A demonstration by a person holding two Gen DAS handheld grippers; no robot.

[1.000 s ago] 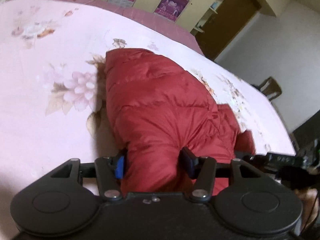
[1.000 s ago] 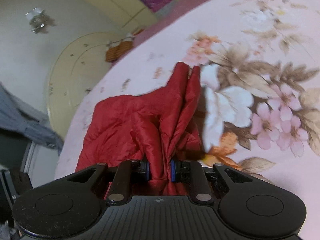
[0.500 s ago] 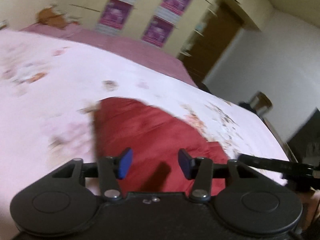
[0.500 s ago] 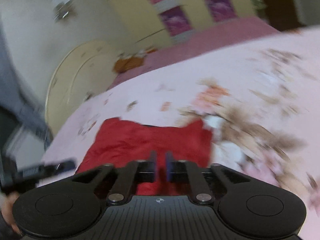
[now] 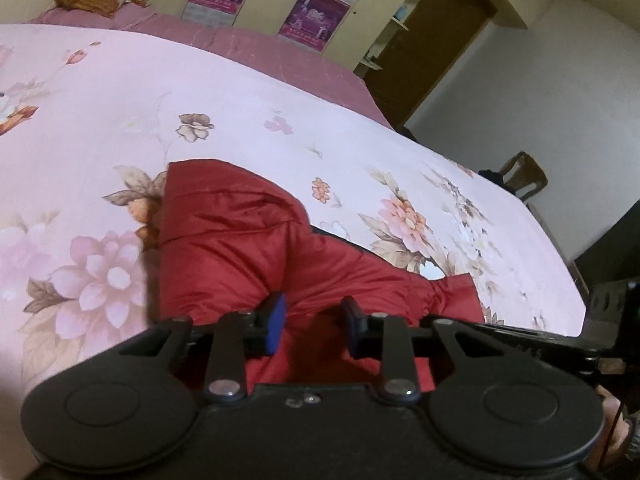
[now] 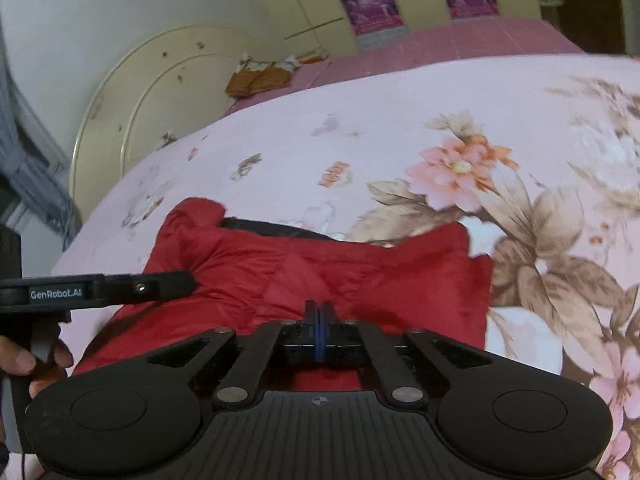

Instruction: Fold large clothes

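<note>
1. The puffer jacket [image 5: 248, 248] is plain deep red, with a dark lining strip [image 6: 276, 229] along one edge.
2. The bedsheet [image 5: 120, 92] is pale pink, printed with pink, peach and brown flowers.
3. The wardrobe posters [image 5: 314, 16] are magenta.
4. The headboard [image 6: 132, 92] is cream with dark specks.
5. The gripper pads [image 5: 277, 322] are blue on black fingers.

- Dim, warm indoor light in both views, source out of sight.
- Soft dark shadow along the left edge of the red jacket [image 5: 248, 240] on the floral bedsheet [image 5: 120, 100].
- Strong fisheye bending near the edges; corners vignetted black.
- Slight softness and smearing towards the right of the right wrist view.
- No glare.
</note>
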